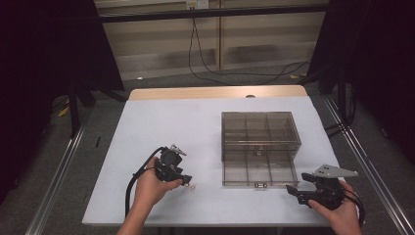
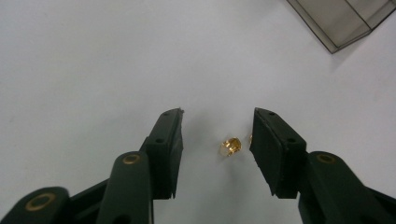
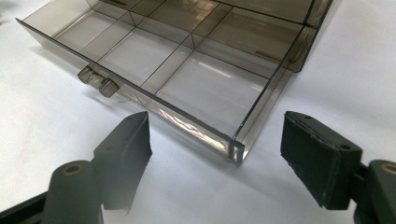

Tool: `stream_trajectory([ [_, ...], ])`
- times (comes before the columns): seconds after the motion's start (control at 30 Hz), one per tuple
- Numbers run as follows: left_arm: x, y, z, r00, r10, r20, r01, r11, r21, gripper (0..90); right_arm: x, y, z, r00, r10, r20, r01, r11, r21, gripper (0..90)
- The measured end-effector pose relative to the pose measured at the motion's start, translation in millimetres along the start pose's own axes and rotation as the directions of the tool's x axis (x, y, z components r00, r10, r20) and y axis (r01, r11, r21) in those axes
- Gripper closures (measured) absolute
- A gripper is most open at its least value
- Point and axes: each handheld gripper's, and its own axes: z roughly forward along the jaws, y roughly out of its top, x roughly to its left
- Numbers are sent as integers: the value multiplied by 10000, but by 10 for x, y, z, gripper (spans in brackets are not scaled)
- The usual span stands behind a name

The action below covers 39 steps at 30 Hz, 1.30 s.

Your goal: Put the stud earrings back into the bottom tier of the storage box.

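Left gripper point(image 2: 217, 133) low over the white table point(image 1: 161, 127), tilted down at it. Jaws apart, nothing clamped. One small gold ring point(image 2: 231, 146) lies flat on the table in the gap between them, nearer the jaw on that view's right than the other, and clear of both pads. A second gold glint peeks out at the edge of that nearer jaw; too small to tell if it is a separate piece. In the high view the ring point(image 1: 192, 186) reads as a pale speck just off the gripper's tips, with the left gripper point(image 1: 185, 180) held in the person's left hand point(image 1: 149, 188).

Judgement: jaws are set astride the ring to close on it from both sides; the low, slanted approach suits something this small and flat.

Right gripper point(image 3: 215, 154) also stands with jaws apart, holding nothing. The near corner of the clear smoky box point(image 3: 236, 149) sits ahead of and between its jaws, untouched. Seen from above, the right gripper point(image 1: 295, 192) waits just beside the box's point(image 1: 259, 147) pulled-out drawer, in the person's right hand point(image 1: 342, 215). Likely parked there to steady or shut the drawer once the ring goes in.

Count: two grippers, two hands, one box with one open drawer split into compartments, all of those in view bare; two small latch tabs point(image 3: 95, 80) on the drawer front; one ring for certain.
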Motion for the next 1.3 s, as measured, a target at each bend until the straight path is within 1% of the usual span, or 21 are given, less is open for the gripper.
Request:
stream_trajectory([
  [0.03,5,0,1,10000,36,-26,-36,10000,26,546,2,0,2,10000,-9,32,9,10000,0,241],
  [0.07,10,0,2,10000,31,52,-31,9999,101,556,2,-1,4,10000,-10,3,10,10000,5,241],
  [0.13,7,0,9,9999,-62,84,60,9998,196,571,2,-3,4,10000,-21,28,21,10000,15,241],
  [0.2,15,2,15,9999,22,145,-28,9992,389,584,-1,-6,4,10000,-4,27,4,10000,21,241],
  [0.23,10,2,20,9999,-40,139,34,9990,442,596,-5,-8,3,10000,-36,26,36,10000,52,241],
  [0.27,11,3,27,9999,3,162,-12,9983,575,605,-7,-10,3,10000,-34,14,33,10000,54,241],
  [0.3,11,3,30,9998,-52,184,40,9980,625,616,-7,-10,0,10000,3,32,-3,10000,20,241],
  [0.33,15,5,35,9997,-7,228,-8,9979,652,630,-8,-9,-1,10000,-6,39,6,10000,27,241],
  [0.37,14,6,40,9997,-34,238,17,9974,719,638,-9,-9,-2,10000,-16,21,16,10000,9,241],
  [0.4,12,4,48,9996,-143,250,125,9973,722,649,-10,-9,-3,10000,-20,20,20,10000,4,241],
  [0.5,24,17,48,9994,-60,347,28,9957,929,685,-13,-12,-5,10000,-6,30,6,10000,12,242],
  [0.57,25,27,53,9988,-185,456,136,9943,1057,711,-15,-13,-6,10000,12,43,-12,10000,21,242],
  [0.77,31,51,78,9986,-304,439,252,9929,1159,746,-16,-11,-8,10000,5,51,-5,10000,6,243],
  [0.8,36,57,83,9986,-256,473,198,9926,1201,746,-16,-12,-7,10000,-1,65,1,10000,4,243],
  [0.87,35,61,97,9986,-314,434,261,9927,1178,746,-19,-13,-4,10000,-14,62,14,10000,23,243],
  [0.93,37,67,111,9985,-311,447,254,9920,1234,746,-19,-13,-4,10000,-25,65,25,10000,15,243],
  [0.97,38,71,112,9987,-254,437,191,9903,1373,750,-17,-12,-6,10000,-12,60,12,10000,24,243],
  [1.07,32,79,133,9984,-248,506,173,9895,1438,786,-19,-11,-8,10000,-15,55,15,10000,-8,243],
  [1.17,27,88,157,9976,-350,592,247,9858,1664,862,-24,-13,-7,10000,-37,64,37,10000,-8,247],
  [1.27,27,107,151,9980,-338,529,236,9829,1827,873,-19,-14,-8,10000,-26,57,27,10000,-21,244],
  [1.3,21,112,153,9976,-401,556,296,9836,1779,874,-16,-14,-7,10000,-25,68,25,10000,-22,242],
])
